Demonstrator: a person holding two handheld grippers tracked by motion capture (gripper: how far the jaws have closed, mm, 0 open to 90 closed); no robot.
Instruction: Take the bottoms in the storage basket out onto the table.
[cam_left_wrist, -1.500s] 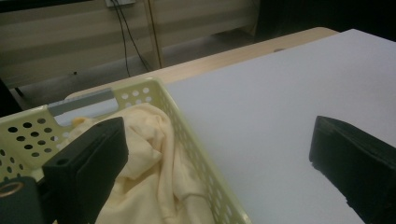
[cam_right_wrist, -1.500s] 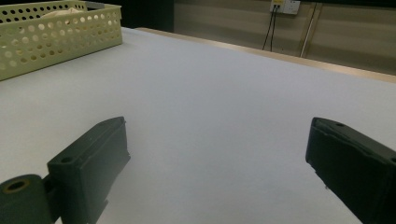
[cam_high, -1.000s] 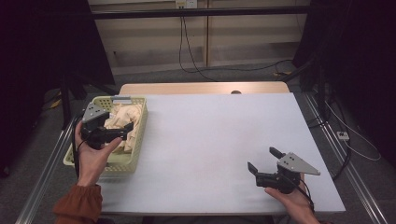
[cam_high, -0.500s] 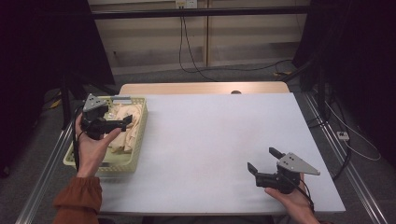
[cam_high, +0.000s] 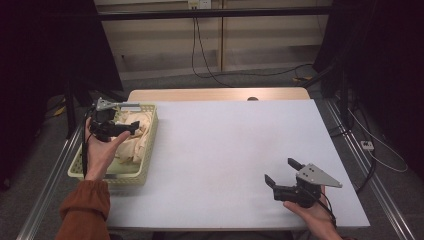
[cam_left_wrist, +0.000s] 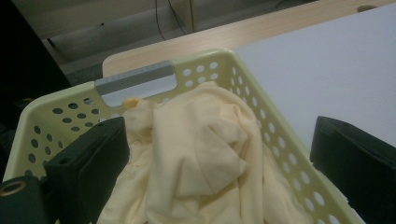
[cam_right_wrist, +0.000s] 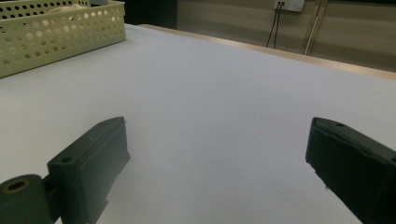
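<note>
While our left gripper (cam_high: 131, 127) hangs over the basket (cam_high: 80, 167) at the left edge of the surface (cam_high: 225, 150), its jaws stand spread wide with nothing between them, one to each side of the cloth (cam_left_wrist: 201, 158) in the left gripper view. We judge they are held that way so they can drop around a fold and pinch it. The cloth lies crumpled inside the basket, heaped toward the far end near the grey handle (cam_left_wrist: 135, 77), and none of it hangs over the rim as far as we can see. We take it that the basket sits at the left so that hand can reach in easily, leaving the broad middle of the surface bare, perhaps as room to lay the cloth out.

Farther right, near the front corner, our right gripper (cam_high: 281, 175) rests low in the hand, well apart from the basket. Its jaws are spread too and hold nothing; the right gripper view looks across bare surface to the basket's wall (cam_right_wrist: 60, 32). We judge it is waiting its turn.

By our count: one basket, one cloth (a second piece under it we cannot rule out), two grippers, each with two jaws.
</note>
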